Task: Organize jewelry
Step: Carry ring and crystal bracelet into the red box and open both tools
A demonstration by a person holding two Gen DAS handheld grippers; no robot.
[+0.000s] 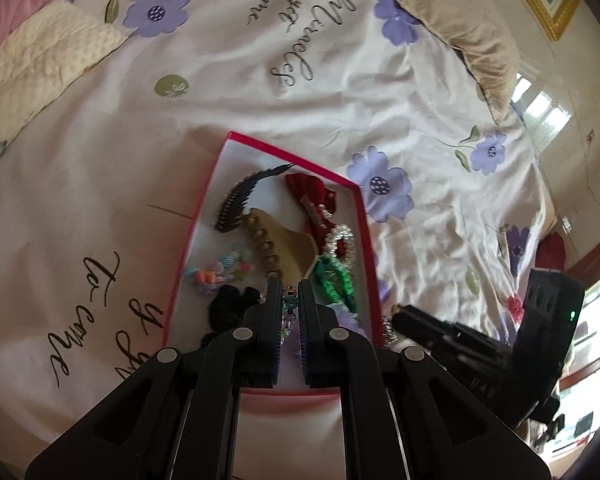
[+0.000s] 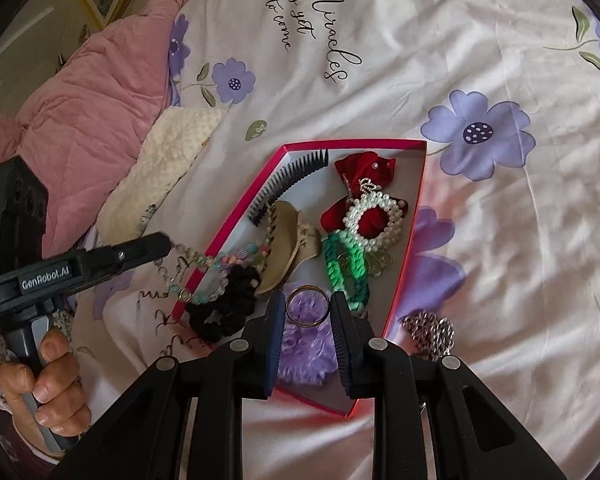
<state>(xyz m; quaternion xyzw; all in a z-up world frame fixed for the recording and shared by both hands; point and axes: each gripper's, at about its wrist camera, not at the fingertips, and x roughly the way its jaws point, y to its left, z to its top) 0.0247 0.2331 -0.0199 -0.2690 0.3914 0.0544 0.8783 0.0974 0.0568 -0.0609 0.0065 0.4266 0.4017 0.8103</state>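
Pinching a strand of pale glass beads (image 2: 188,276), the left gripper (image 1: 290,290) has its fingers drawn nearly together on it; the beaded necklace trails from the tips over the near rim of the red box (image 2: 352,145) and onto the sheet. The right gripper (image 2: 306,304) stands spread, its fingers either side of a metal bangle (image 2: 307,307) that lies on a purple fluffy scrunchie (image 2: 306,348) inside the box, not gripping it. Around these lie a black scrunchie (image 2: 226,304), a green woven band (image 2: 348,268), a pearl bracelet (image 2: 374,220) on a red bow (image 2: 364,166), a tan claw clip (image 2: 292,240) and a black comb (image 2: 296,170). Just outside the box's right wall sits a silver chain (image 2: 430,332) on the flowered bedsheet (image 2: 500,260).
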